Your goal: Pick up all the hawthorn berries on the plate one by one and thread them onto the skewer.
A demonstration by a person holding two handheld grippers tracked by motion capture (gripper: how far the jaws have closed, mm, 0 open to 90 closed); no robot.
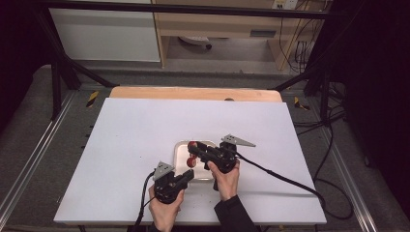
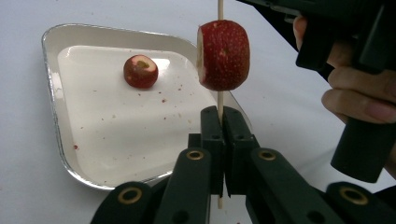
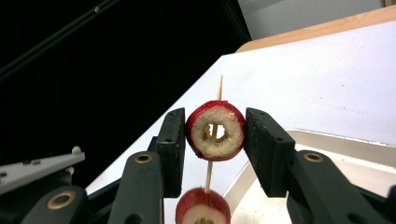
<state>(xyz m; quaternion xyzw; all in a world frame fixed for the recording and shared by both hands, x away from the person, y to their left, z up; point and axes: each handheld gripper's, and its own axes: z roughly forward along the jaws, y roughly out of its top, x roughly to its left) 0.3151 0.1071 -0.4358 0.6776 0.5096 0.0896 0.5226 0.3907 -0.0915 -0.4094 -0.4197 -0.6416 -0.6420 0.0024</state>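
— Left claw [image 2: 223, 122]?
— Clamped on the skewer [image 2: 220, 105], just off the tray [image 2: 51, 84] edge; one red fruit ring [image 2: 223, 55] threaded on.
— Right claw [image 3: 214, 135]?
— Gripping a second ring [image 3: 215, 130] on the skewer, above the tray.
— On the tray?
— One loose fruit [image 2: 140, 71].

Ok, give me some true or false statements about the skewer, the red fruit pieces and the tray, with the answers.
1. The left gripper is shut on the skewer. True.
2. The right gripper clamps a cored fruit piece threaded on the skewer. True.
3. The tray holds three fruit pieces. False: one loose fruit lies in it.
4. The skewer lies flat on the table. False: it is held up between the two grippers.
5. A second piece sits on the skewer below the clamped one. True.
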